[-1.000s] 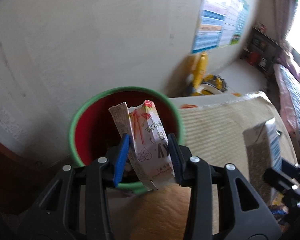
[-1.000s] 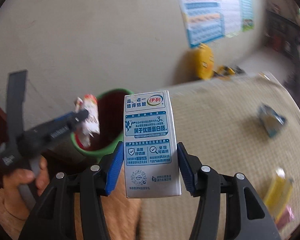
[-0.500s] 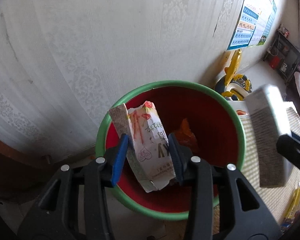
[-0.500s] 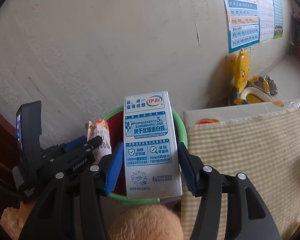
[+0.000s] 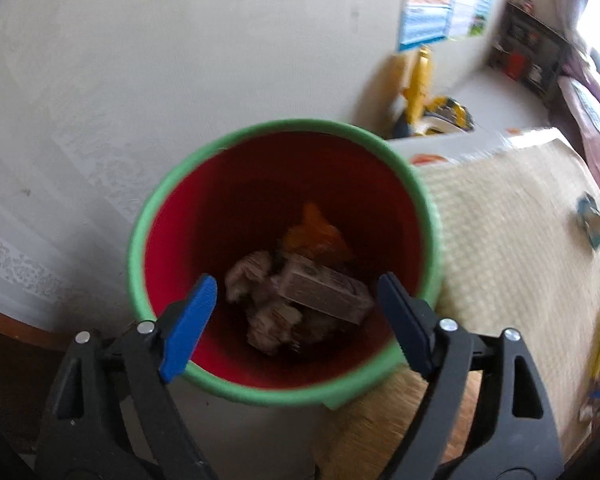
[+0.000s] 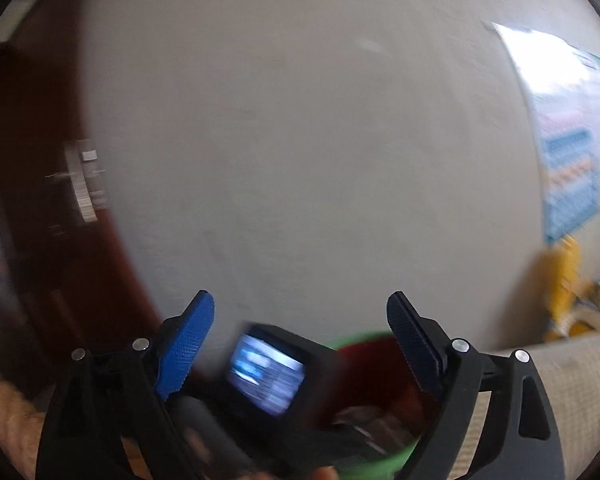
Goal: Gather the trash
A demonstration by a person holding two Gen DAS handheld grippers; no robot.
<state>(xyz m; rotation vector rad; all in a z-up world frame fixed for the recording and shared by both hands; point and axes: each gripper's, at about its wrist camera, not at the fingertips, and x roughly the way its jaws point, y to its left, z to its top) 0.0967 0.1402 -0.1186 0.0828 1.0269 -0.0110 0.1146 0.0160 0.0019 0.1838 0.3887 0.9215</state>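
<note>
The bin (image 5: 148, 216) is showing a green rim around red walls, with orange and pale brownish trash (image 5: 300, 292) lying inside. Beside it a straw-coloured woven mat (image 5: 512, 248) is spreading; the wall (image 5: 140, 80) behind is wearing white, faintly embossed wallpaper.

Left gripper (image 5: 296, 294): black plastic frame with triangular cut-outs, silver screws at the joints, ribbed blue pads on both fingers (image 5: 188, 328). Right gripper (image 6: 300, 344) looks identical, black with blue pads.
</note>
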